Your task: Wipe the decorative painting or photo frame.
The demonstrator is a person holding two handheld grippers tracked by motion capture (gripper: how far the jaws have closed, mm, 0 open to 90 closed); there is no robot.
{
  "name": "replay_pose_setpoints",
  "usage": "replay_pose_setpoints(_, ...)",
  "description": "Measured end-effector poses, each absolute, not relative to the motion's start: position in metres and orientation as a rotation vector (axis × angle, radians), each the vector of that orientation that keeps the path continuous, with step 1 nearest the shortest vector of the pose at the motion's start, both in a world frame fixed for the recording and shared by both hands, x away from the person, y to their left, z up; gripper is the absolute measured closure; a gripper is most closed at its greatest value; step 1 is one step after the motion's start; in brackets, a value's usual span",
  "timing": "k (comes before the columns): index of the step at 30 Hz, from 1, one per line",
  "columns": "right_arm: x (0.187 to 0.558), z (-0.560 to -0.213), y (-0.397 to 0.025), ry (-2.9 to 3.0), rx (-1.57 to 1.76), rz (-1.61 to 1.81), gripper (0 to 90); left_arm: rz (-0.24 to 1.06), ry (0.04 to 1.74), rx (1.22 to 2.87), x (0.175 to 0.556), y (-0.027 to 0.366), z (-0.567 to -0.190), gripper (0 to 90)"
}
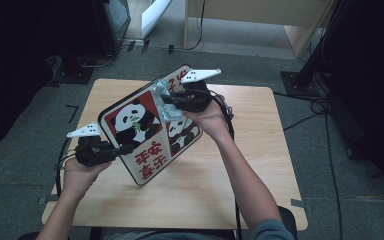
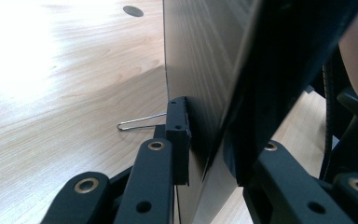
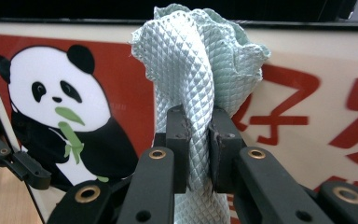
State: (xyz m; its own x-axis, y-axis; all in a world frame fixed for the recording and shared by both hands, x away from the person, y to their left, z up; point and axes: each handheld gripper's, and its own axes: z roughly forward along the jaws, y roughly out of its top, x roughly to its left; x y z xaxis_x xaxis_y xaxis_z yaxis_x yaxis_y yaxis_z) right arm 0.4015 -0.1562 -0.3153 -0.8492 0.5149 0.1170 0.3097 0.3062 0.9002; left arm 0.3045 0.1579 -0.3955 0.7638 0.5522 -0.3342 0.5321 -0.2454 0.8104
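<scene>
Tilting above the wooden desk (image 1: 260,165), the panda board (image 1: 142,132) with red Chinese characters is pinched at its edge by the left gripper (image 1: 122,149), while the right gripper (image 3: 198,140) squeezes a pale green cloth (image 3: 200,60) against its face.

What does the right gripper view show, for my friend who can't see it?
The right tool pinches a bunched pale green cloth between its two black jaws, right in front of a board with a panda picture on a red panel and red characters on cream. The panda holds a green bamboo sprig.
</scene>
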Motion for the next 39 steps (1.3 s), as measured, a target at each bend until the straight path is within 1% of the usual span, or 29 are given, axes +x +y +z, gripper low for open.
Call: replay_pose_setpoints(39, 0.392, -0.348, -0.159, 2.464, 0.783, 1.511, 81.2, 0.039, 0.809, 1.923, 0.306, 0.157, -0.394, 77.1)
